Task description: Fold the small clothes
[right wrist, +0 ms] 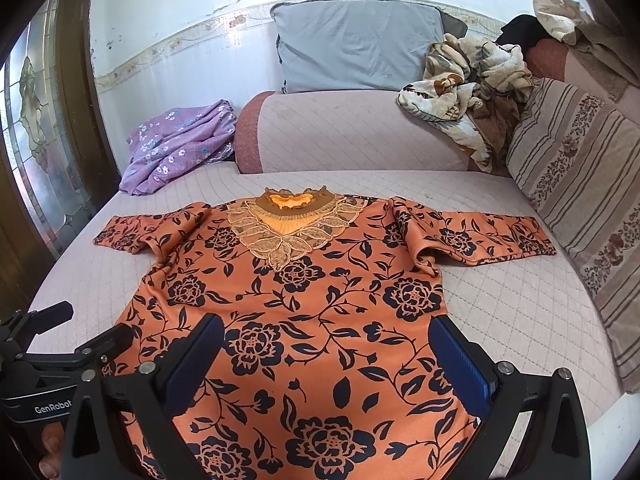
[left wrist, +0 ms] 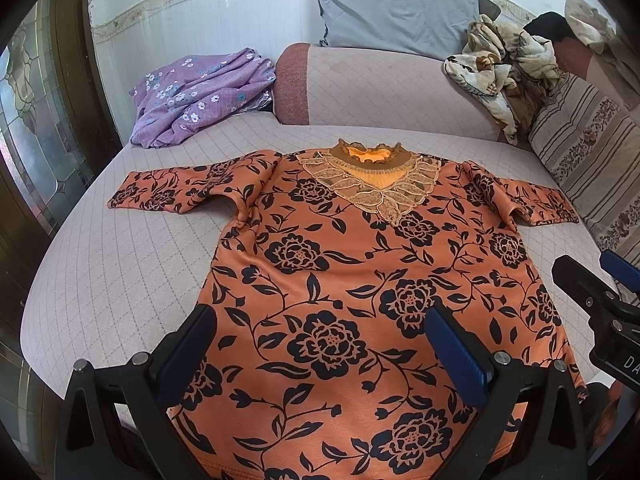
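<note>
Orange floral top (left wrist: 340, 280) lies flat on the quilted bed (left wrist: 120, 264), collar far, both sleeves spread wide. Left gripper (left wrist: 320, 332) hangs over the near hem, jaws wide apart. Right gripper (left wrist: 596, 280) pokes in at the right edge. Purple cloth (left wrist: 200, 92) far left, grey pillow (left wrist: 400, 8) behind, crumpled blanket (left wrist: 500, 64) far right.
</note>
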Demonstrator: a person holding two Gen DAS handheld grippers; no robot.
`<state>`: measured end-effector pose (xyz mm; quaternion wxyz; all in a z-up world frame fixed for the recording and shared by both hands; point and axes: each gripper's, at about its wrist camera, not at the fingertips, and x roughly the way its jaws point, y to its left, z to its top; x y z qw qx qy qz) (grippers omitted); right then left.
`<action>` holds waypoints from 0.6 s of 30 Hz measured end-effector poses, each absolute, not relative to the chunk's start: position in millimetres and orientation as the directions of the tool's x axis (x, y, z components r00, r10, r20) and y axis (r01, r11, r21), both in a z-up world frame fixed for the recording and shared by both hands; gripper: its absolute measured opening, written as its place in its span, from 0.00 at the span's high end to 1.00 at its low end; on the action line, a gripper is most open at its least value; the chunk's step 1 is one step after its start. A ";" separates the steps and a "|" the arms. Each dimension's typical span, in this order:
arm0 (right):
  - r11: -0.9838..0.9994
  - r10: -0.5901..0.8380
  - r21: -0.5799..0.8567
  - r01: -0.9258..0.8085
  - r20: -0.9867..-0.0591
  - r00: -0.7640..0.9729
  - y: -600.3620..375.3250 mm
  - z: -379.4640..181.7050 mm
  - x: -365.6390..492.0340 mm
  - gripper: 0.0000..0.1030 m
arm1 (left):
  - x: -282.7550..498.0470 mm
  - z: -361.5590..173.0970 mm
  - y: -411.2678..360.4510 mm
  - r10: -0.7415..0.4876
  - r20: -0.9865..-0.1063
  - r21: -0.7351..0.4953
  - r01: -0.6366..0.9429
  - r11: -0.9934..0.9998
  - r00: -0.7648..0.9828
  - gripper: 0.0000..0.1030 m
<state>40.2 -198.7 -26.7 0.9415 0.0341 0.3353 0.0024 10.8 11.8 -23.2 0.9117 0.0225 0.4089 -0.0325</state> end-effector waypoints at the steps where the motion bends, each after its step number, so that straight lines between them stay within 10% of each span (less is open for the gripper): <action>1: 0.998 0.028 0.066 0.018 -0.631 0.775 -198.3 -26.6 40.3 0.00 | 10.9 -23.3 11.9 -0.042 -0.748 0.014 0.079 0.997 0.663 0.00; 18: 0.998 0.038 0.066 0.005 -0.634 0.772 -194.6 -26.7 42.9 0.00 | 10.8 -22.8 13.0 -0.039 -0.747 0.015 0.076 0.997 0.663 0.00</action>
